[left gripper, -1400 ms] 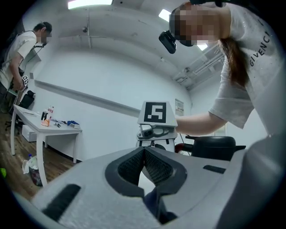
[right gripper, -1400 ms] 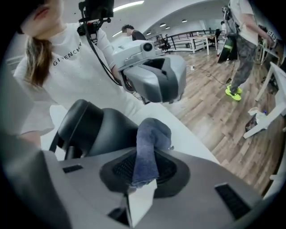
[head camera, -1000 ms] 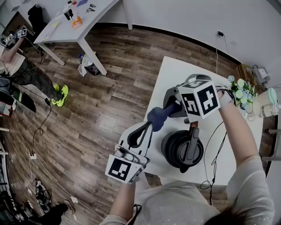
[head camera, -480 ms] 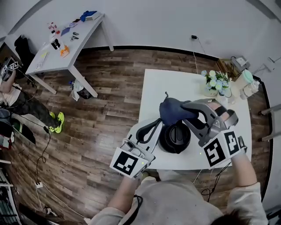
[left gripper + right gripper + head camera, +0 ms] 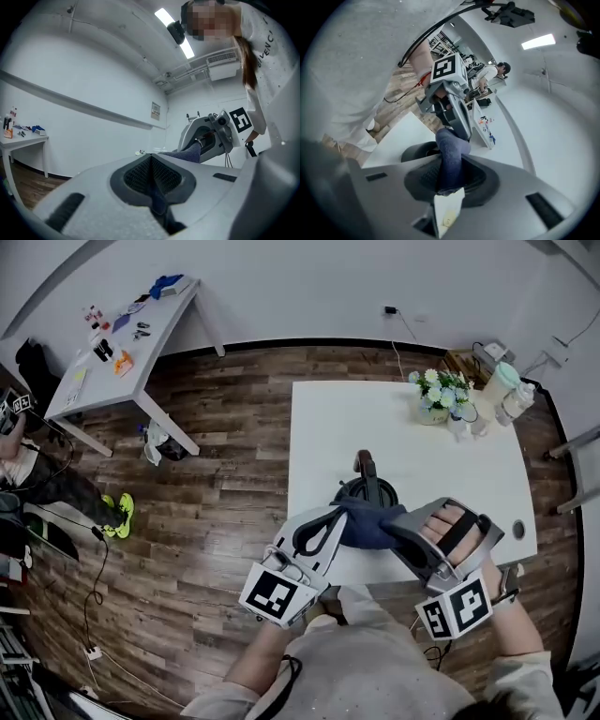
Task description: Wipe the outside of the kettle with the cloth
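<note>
The black kettle (image 5: 368,489) stands near the front edge of the white table (image 5: 450,456), handle (image 5: 365,468) pointing away. A dark blue cloth (image 5: 366,526) is stretched just in front of it, over its near side. My left gripper (image 5: 339,519) is shut on the cloth's left end and my right gripper (image 5: 392,524) on its right end. In the left gripper view the cloth (image 5: 183,153) runs from my jaws (image 5: 152,187) across to the right gripper (image 5: 206,136). In the right gripper view the cloth (image 5: 451,154), with a white label, sits in the jaws (image 5: 447,183) above the kettle (image 5: 419,151).
A pot of flowers (image 5: 433,395) and bottles (image 5: 502,390) stand at the table's far right corner. A second white table (image 5: 122,324) with small items stands far left across the wooden floor. A person's legs (image 5: 56,488) show at the left edge.
The right gripper has carried the cloth from above the kettle down to its near side. The left gripper now grips the cloth's other end.
</note>
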